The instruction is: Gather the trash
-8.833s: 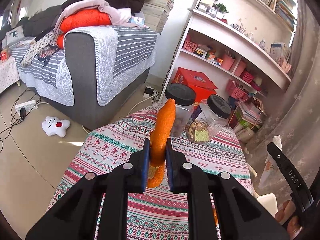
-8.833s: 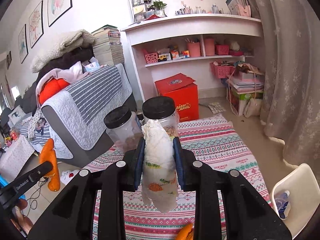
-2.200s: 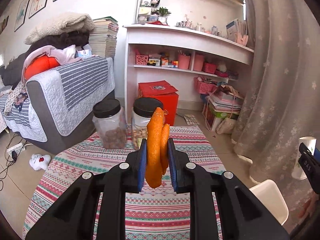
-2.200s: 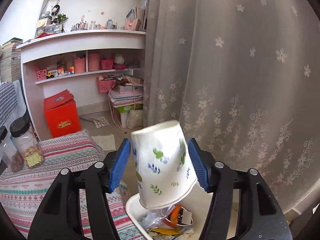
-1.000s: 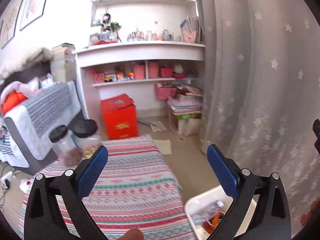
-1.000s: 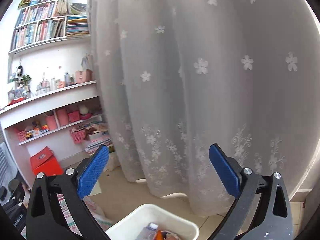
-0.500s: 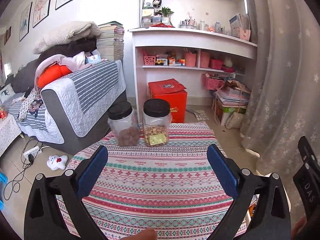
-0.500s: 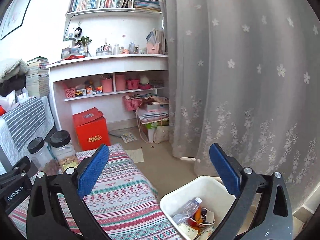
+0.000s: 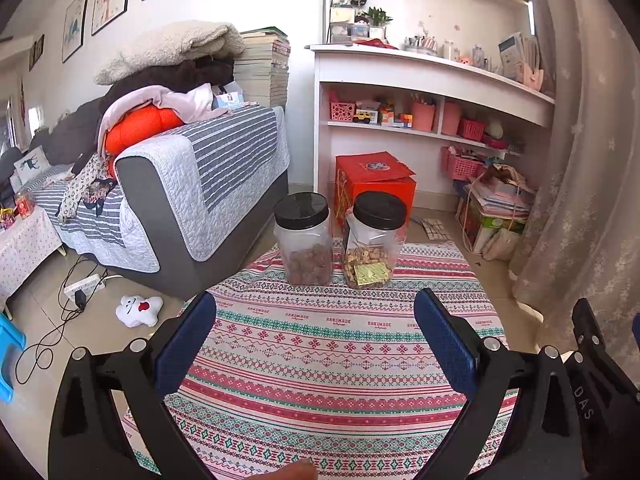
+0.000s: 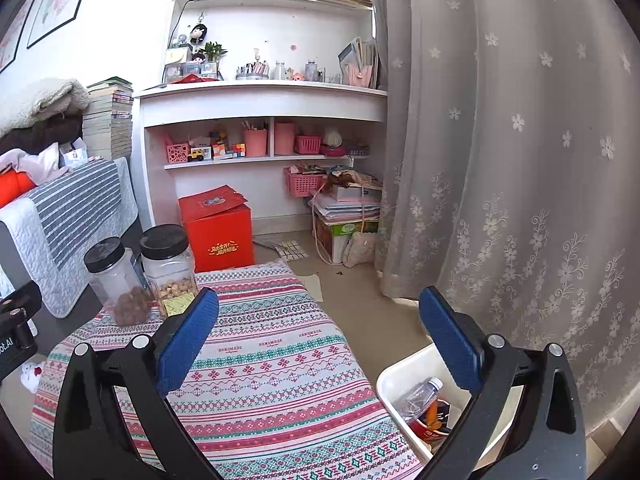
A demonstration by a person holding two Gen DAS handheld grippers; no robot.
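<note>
My left gripper (image 9: 316,344) is open and empty above the patterned tablecloth (image 9: 328,360). My right gripper (image 10: 320,340) is open and empty, over the table's right edge. A white trash bin (image 10: 394,380) stands on the floor beside the table, below the right finger; a crushed plastic bottle (image 10: 418,394) and orange and red scraps (image 10: 430,420) lie in it. No loose trash shows on the cloth. The right gripper's body shows at the right edge of the left wrist view (image 9: 592,360).
Two black-lidded jars, one with brown pieces (image 9: 306,240) and one with nuts (image 9: 374,240), stand at the table's far edge. A grey sofa (image 9: 192,184) is at left, a red box (image 9: 372,184) and white shelves (image 9: 432,92) behind, a curtain (image 10: 520,160) at right.
Both grippers let go of their loads, the orange peel and the paper cup, over the bin and opened. Both views then swung left, back over the table.
</note>
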